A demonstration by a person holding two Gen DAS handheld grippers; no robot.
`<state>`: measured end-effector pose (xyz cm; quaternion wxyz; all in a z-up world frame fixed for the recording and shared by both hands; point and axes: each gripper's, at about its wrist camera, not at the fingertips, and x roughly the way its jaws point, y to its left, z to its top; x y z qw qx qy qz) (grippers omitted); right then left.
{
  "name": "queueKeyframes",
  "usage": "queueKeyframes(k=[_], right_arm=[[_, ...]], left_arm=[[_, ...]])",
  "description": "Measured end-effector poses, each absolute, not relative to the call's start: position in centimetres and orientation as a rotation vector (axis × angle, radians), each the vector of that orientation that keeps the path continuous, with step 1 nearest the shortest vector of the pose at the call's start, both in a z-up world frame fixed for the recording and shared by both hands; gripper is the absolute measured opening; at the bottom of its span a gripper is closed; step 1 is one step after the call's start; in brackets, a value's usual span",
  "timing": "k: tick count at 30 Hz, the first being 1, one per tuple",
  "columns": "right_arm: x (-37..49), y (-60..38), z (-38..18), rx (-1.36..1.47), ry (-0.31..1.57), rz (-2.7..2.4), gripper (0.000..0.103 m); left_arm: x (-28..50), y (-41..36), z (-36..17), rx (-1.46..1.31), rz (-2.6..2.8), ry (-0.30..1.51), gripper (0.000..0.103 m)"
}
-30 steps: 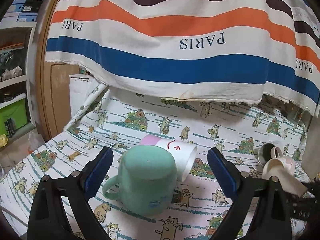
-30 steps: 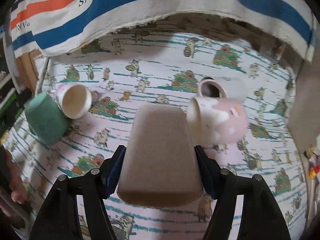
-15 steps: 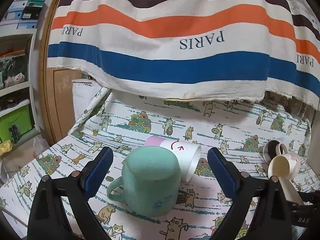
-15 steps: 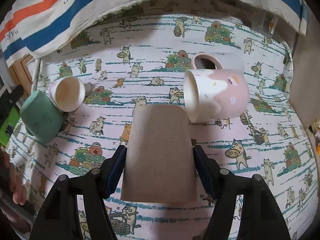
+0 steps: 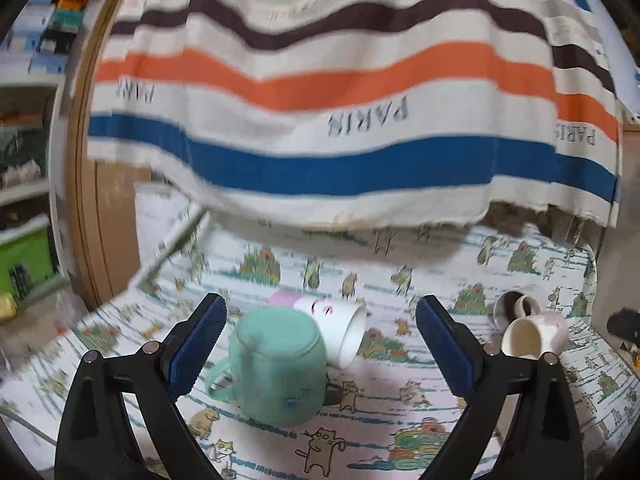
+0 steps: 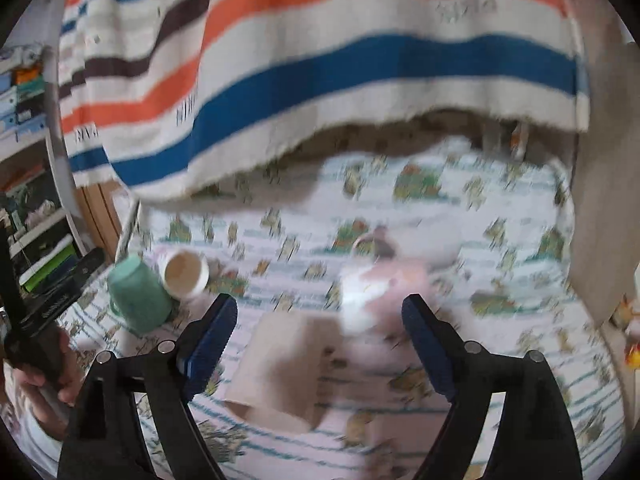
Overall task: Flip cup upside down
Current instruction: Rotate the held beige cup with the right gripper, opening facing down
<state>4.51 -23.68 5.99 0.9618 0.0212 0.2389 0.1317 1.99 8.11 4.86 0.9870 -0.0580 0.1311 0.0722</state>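
Both sets of tongs spread apart, empty: right gripper (image 6: 316, 342) above inverted tan paper cup (image 6: 280, 372); left gripper (image 5: 318, 344) around inverted mint-green ceramic mug (image 5: 280, 364), untouched.

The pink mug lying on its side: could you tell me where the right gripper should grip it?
Probably across the pink mug's body, coming down from above with the right gripper. It lies on its side, mouth sideways, so the curved wall is exposed; another mug crowds its far side.

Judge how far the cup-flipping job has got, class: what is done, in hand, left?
Done: the green mug and the brown paper cup stand mouth-down. In hand: nothing; the left tool and right tool are open. Left: the white cup and pink mug lie sideways.
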Motion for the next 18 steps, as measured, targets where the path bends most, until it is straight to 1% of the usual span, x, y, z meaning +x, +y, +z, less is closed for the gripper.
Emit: queueKeyframes(k=[2, 5, 8, 15, 18], right_arm=[[4.2, -25.4, 6.4, 0.053, 0.420, 0.242, 0.086], [4.4, -27.8, 6.8, 0.085, 0.339, 0.208, 0.086], [5.0, -29.3, 7.1, 0.085, 0.300, 0.159, 0.086], [5.6, -31.0, 6.5, 0.068, 0.212, 0.123, 0.087], [6.1, -31.3, 5.5, 0.073, 0.232, 0.097, 0.087]], left_arm=[[1.3, 6.5, 6.4, -0.081, 0.124, 0.252, 0.103], [1.2, 4.1, 7.9, -0.062, 0.081, 0.261, 0.103], [1.9, 1.5, 8.5, -0.058, 0.034, 0.295, 0.103], [5.5, -3.7, 7.8, -0.075, -0.004, 0.483, 0.103], [7.0, -5.4, 7.2, -0.080, -0.024, 0.564, 0.103]])
